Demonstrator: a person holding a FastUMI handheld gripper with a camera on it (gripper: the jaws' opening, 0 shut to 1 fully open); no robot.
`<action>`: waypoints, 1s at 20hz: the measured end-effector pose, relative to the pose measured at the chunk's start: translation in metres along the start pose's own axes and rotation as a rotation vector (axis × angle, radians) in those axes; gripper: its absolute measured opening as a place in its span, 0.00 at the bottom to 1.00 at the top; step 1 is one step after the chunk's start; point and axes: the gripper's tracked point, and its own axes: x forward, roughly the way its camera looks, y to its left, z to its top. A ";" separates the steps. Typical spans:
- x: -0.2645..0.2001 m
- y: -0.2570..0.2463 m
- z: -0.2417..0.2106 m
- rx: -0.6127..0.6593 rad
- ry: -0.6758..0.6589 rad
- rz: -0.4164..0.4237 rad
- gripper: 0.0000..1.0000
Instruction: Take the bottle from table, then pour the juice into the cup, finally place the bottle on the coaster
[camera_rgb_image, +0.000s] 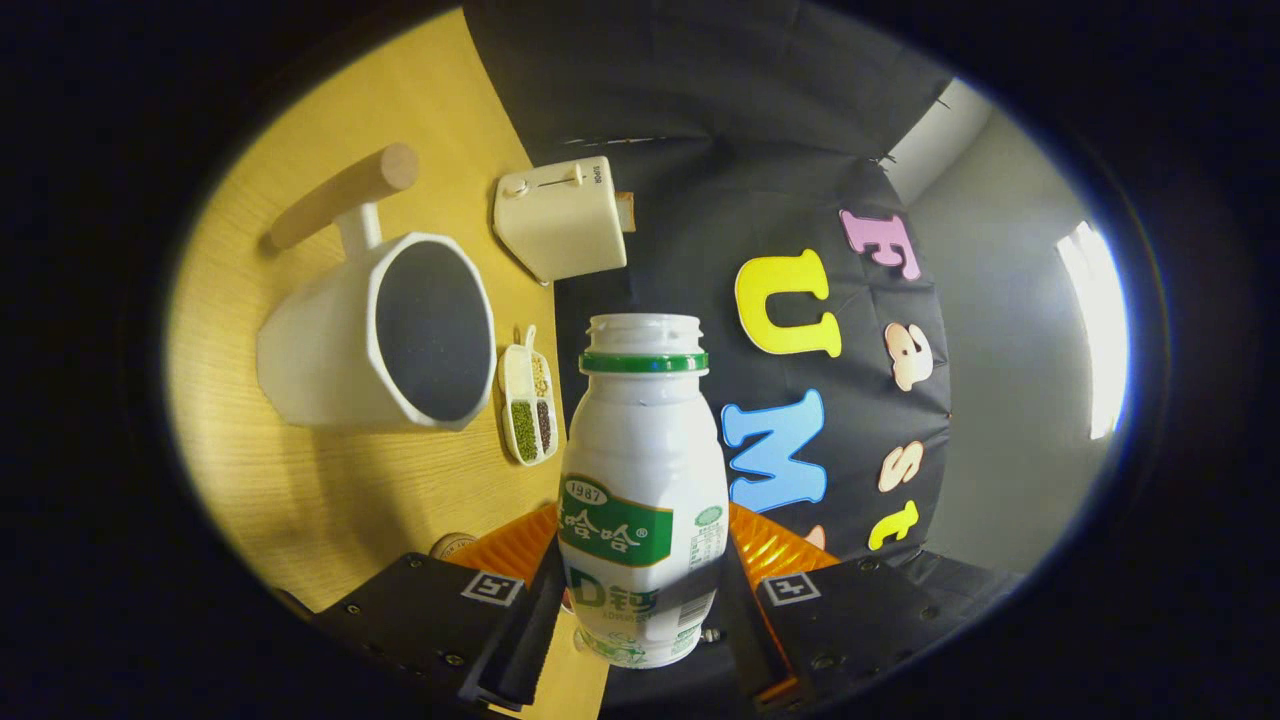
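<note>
- Bottle sits pinched between both fingers of the tool, uncapped, lifted clear of the desk.
- Beyond it: white cup with wooden handle, toaster, small snack tray.

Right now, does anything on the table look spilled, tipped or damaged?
Nothing stands out. The gripper is shut on the capless white plastic bottle, with no spill visible. The white cup with a wooden handle and cream toaster look intact.

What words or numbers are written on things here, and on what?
bottle, gripped by the gripper with jaws shut on it: label print, not read out here.
toaster: a small word, too blurred to read.
square markers on the gripper: patterns, no words.
</note>
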 end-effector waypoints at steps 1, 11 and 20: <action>-0.001 -0.003 -0.001 0.005 -0.003 -0.015 0.72; 0.000 0.001 -0.020 0.309 0.053 0.002 0.72; 0.000 0.004 -0.035 0.527 0.082 0.035 0.72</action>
